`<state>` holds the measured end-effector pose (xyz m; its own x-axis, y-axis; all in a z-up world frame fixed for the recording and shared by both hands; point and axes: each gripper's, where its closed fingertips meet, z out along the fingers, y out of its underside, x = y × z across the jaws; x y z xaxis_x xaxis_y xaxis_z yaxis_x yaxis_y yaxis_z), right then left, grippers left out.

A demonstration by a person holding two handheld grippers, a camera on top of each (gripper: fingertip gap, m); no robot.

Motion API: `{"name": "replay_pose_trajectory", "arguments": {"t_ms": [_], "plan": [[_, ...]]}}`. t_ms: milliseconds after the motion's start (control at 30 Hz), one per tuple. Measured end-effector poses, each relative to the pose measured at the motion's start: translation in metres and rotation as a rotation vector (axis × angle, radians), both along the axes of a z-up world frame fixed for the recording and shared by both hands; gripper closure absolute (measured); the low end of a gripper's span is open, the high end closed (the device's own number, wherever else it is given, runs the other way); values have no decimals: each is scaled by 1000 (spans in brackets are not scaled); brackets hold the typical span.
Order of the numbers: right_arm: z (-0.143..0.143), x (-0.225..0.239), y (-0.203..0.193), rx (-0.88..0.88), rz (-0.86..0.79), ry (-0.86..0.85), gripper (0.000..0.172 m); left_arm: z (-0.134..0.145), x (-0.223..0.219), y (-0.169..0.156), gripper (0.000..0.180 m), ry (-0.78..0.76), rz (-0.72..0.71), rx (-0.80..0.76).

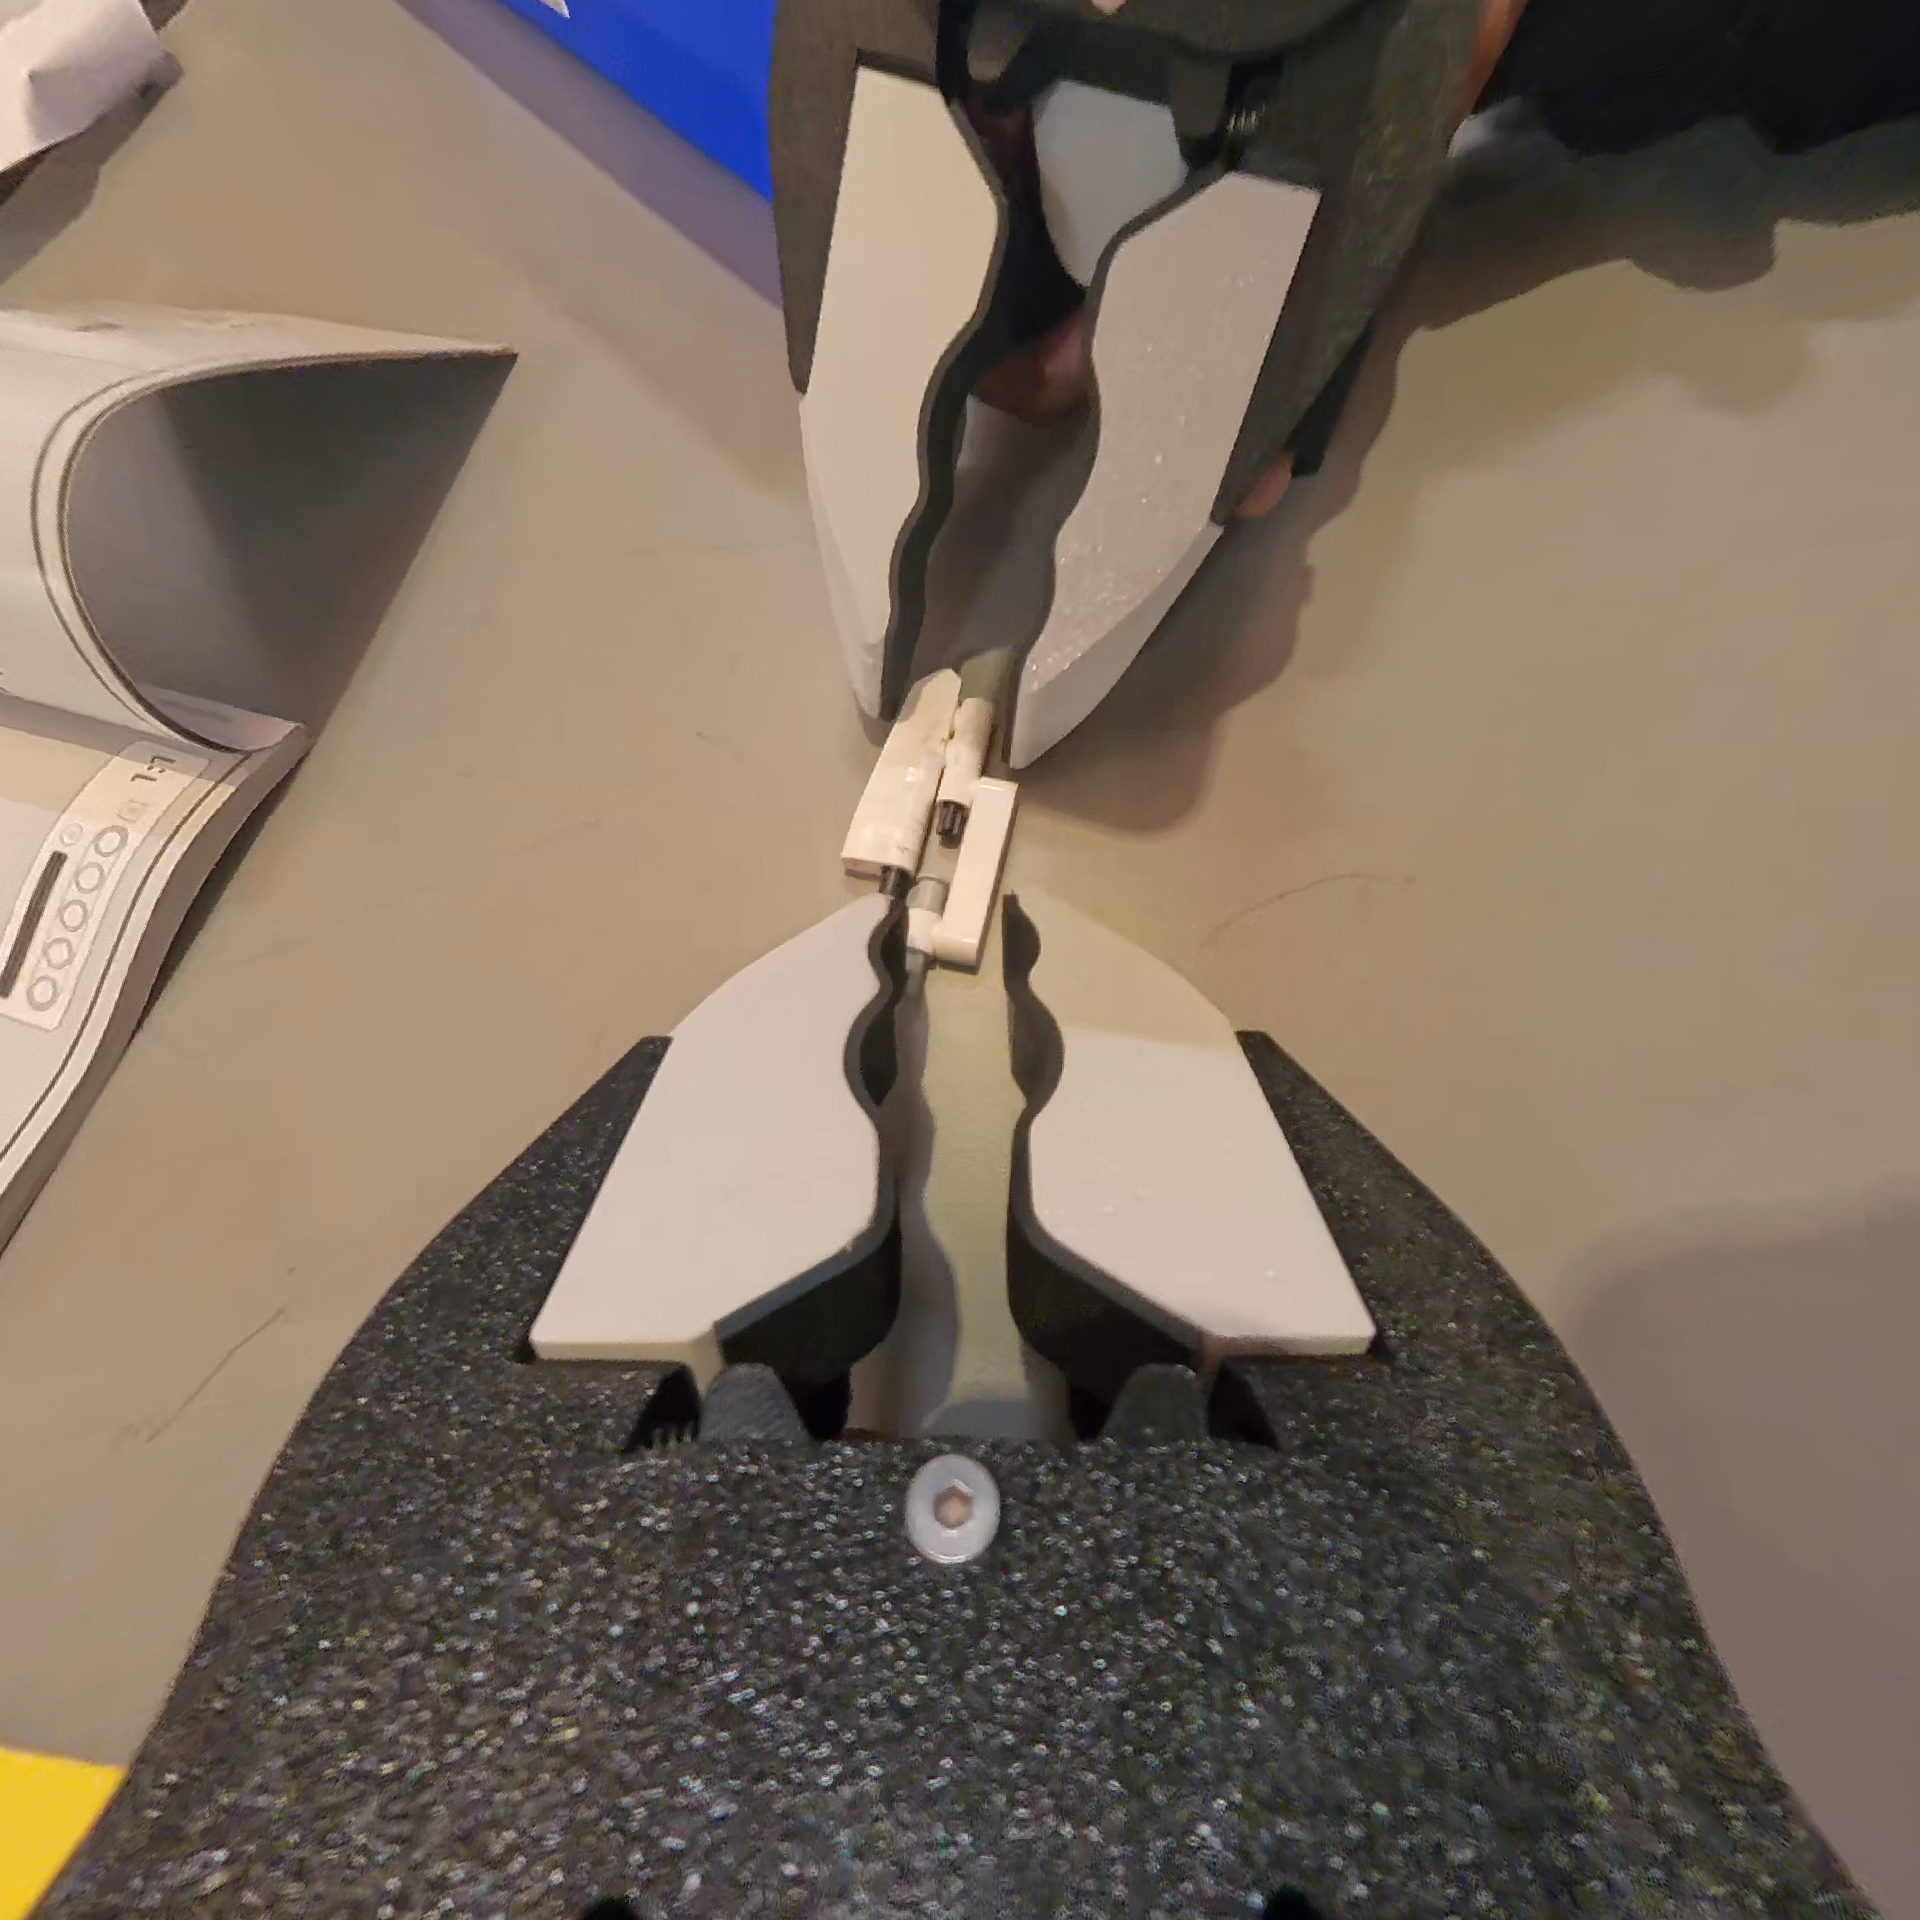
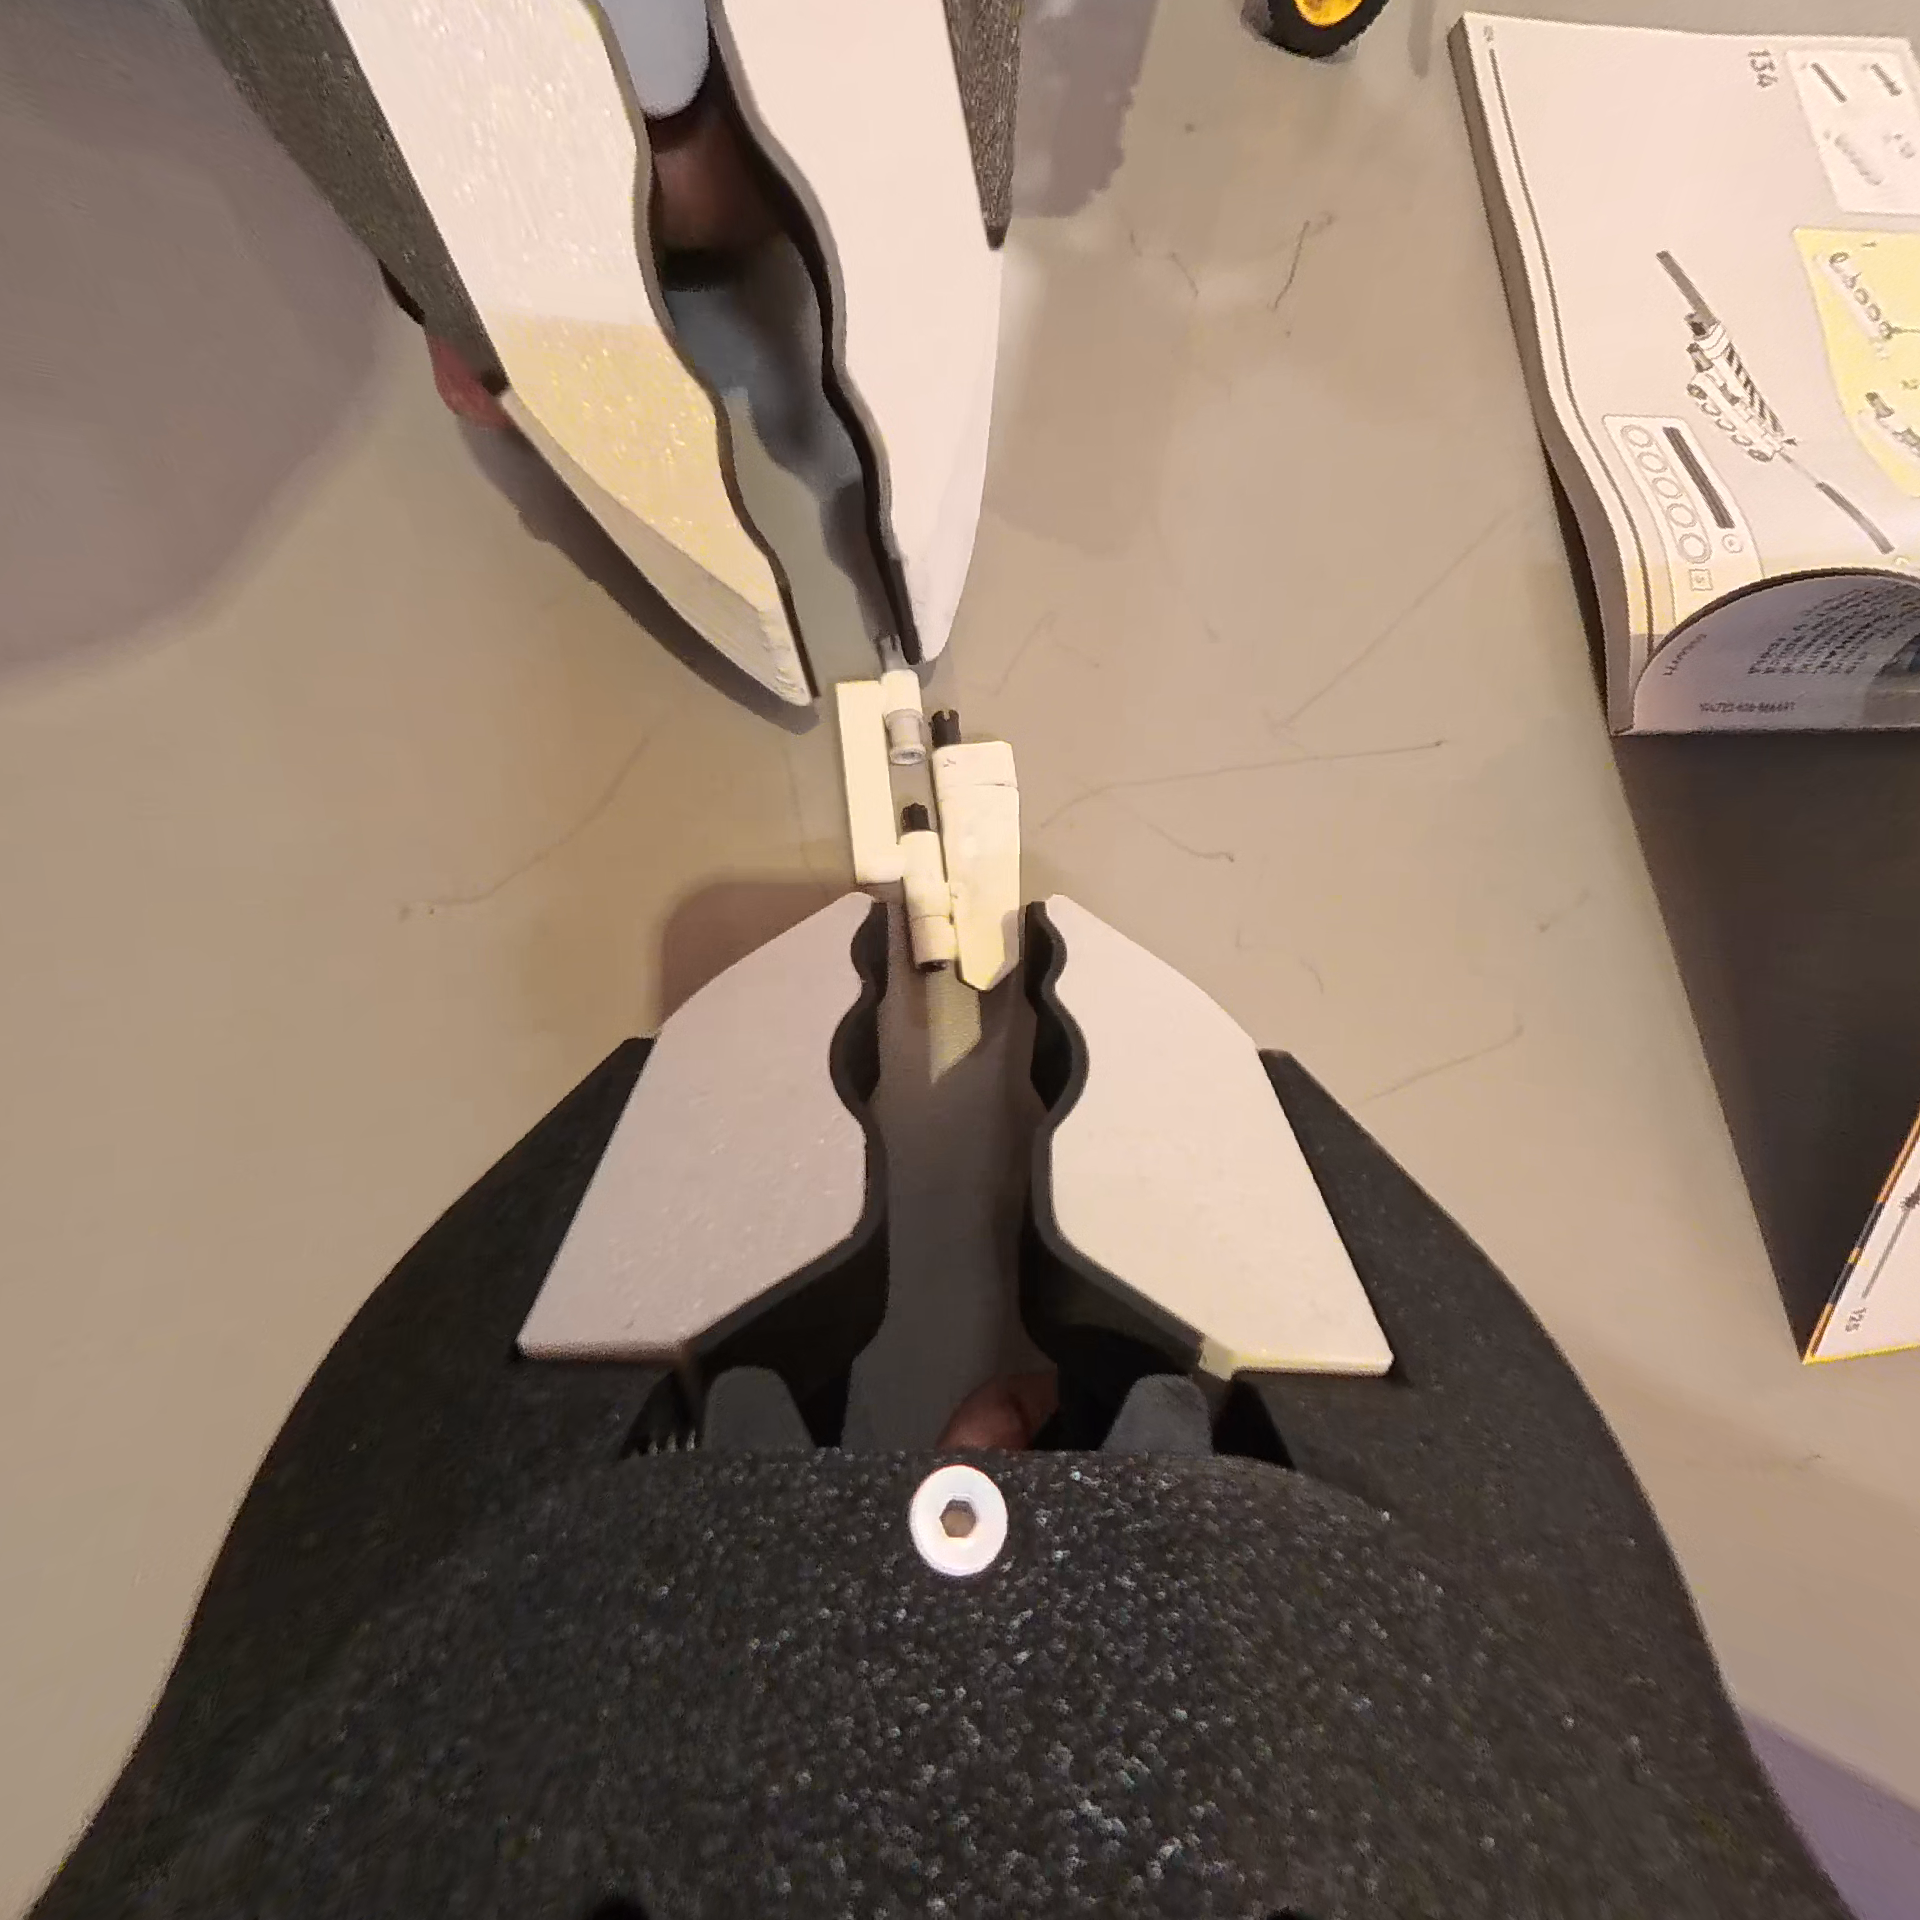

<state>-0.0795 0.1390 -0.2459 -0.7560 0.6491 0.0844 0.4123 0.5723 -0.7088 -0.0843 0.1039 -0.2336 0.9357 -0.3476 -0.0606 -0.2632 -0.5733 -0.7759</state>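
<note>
A small white assembly (image 1: 971, 862) of toy beams, with black pins and a grey axle, hangs between my two grippers, which face each other tip to tip above the beige table (image 1: 520, 1091). My left gripper (image 1: 948, 920) is shut on the near end of it, the pads against the axle connector and the beam. In the right wrist view the assembly (image 2: 982, 831) reaches between the fingertips of my right gripper (image 2: 954, 920). That gripper is open, with a slit on each side of the white parts. The left gripper (image 2: 862, 665) shows at the top of that view, and the right gripper (image 1: 951, 727) at the top of the left view.
An open instruction booklet (image 1: 125, 831) lies to the left, and shows at the right in the right wrist view (image 2: 1662, 364). A blue box (image 1: 665, 73) is at the far edge. A yellow wheel (image 2: 1325, 16) sits at the top edge. My right fingertips sit around 4 cm from my left ones.
</note>
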Motion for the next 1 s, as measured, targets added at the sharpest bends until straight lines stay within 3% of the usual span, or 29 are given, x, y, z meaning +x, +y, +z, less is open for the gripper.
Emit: {"name": "replay_pose_trajectory", "arguments": {"t_ms": [433,733,1000], "plan": [[20,-8,-1,-75,-35,124,143,51,8,9,160,-144,17,296],[39,-19,-5,-145,-74,257,130,52,-8,14,151,-171,95,336],[51,-27,3,-283,-122,247,131,51,-14,13,151,-208,108,335]]}}
